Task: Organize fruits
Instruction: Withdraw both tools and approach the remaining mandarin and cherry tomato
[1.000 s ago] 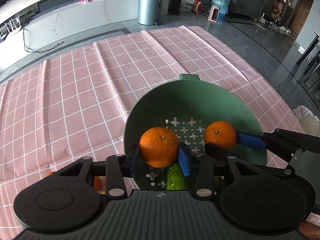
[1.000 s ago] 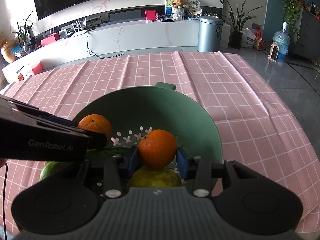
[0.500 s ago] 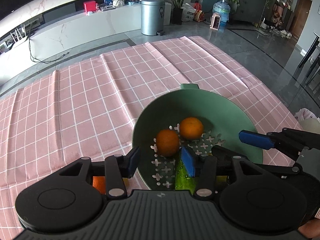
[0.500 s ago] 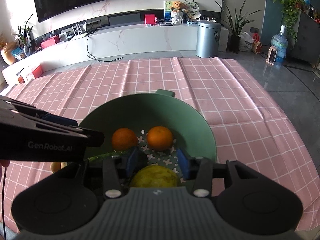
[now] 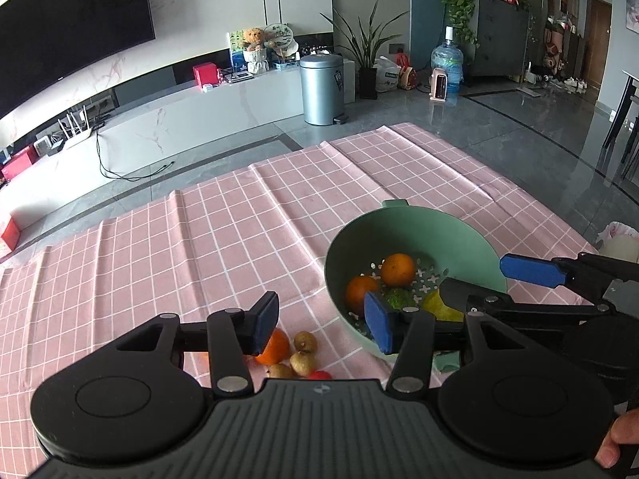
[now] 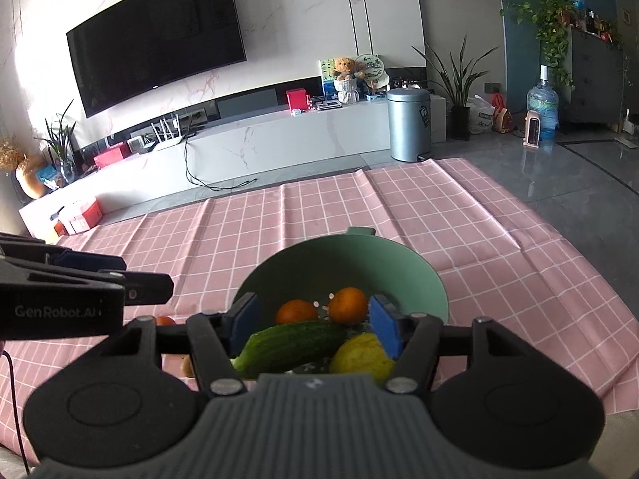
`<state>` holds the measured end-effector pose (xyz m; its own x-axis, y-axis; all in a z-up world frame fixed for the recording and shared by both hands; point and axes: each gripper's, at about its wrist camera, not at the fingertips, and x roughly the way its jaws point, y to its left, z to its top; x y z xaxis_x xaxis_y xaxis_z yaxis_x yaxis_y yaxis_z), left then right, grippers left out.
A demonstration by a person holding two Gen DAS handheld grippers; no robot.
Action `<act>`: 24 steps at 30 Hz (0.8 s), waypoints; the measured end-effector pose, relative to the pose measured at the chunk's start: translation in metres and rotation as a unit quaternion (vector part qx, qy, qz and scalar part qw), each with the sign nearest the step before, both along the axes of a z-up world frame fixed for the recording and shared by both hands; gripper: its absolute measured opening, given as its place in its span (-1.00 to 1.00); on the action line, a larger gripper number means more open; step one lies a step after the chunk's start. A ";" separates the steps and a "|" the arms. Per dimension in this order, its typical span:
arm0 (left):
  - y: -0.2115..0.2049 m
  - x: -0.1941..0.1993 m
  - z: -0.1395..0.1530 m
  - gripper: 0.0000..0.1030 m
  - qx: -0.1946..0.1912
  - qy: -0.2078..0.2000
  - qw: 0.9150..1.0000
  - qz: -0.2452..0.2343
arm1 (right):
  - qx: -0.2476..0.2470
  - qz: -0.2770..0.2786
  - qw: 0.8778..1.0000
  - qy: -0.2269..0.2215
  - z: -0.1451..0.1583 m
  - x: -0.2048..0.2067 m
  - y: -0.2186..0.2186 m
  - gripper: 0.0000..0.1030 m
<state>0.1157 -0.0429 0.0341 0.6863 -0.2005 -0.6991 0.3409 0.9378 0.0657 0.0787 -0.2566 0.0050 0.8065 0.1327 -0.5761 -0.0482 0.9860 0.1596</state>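
A green colander bowl [image 5: 459, 235] [image 6: 423, 279] stands on the pink checked cloth. It holds two oranges [image 5: 397, 269] [image 6: 348, 305], a cucumber [image 6: 293, 343] and a yellow lemon [image 6: 361, 357]. My left gripper [image 5: 321, 321] is open and empty, raised above the bowl's left rim. Below it on the cloth lie another orange [image 5: 275, 347], several small brown fruits [image 5: 305, 343] and a small red fruit [image 5: 319, 375]. My right gripper [image 6: 313, 325] is open and empty above the bowl's near side; it also shows in the left wrist view [image 5: 531, 273].
The pink checked cloth [image 5: 199, 239] covers the table, with folds running away from me. The table's far edge drops to a grey floor. A bin [image 6: 409, 123] and a long white TV bench [image 6: 259, 139] stand beyond.
Both grippers let go of their oranges, which now lie in the bowl. Both grippers have opened wider and pulled up and back from the bowl.
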 end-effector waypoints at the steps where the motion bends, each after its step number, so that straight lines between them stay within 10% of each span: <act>1: 0.003 -0.004 0.000 0.14 0.004 -0.001 1.000 0.001 | 0.003 0.003 1.000 -0.003 0.001 -0.005 0.003 0.25; 24: 0.069 -0.036 -0.059 0.14 0.012 0.060 0.998 0.018 | -0.012 0.080 0.996 0.037 -0.040 -0.069 0.067 0.27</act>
<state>0.0801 0.0259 -0.0252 0.6043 -0.1587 -0.7808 0.3132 0.9484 0.0496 0.0096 -0.1898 -0.0346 0.7321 0.2411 -0.6371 -0.1935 0.9703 0.1450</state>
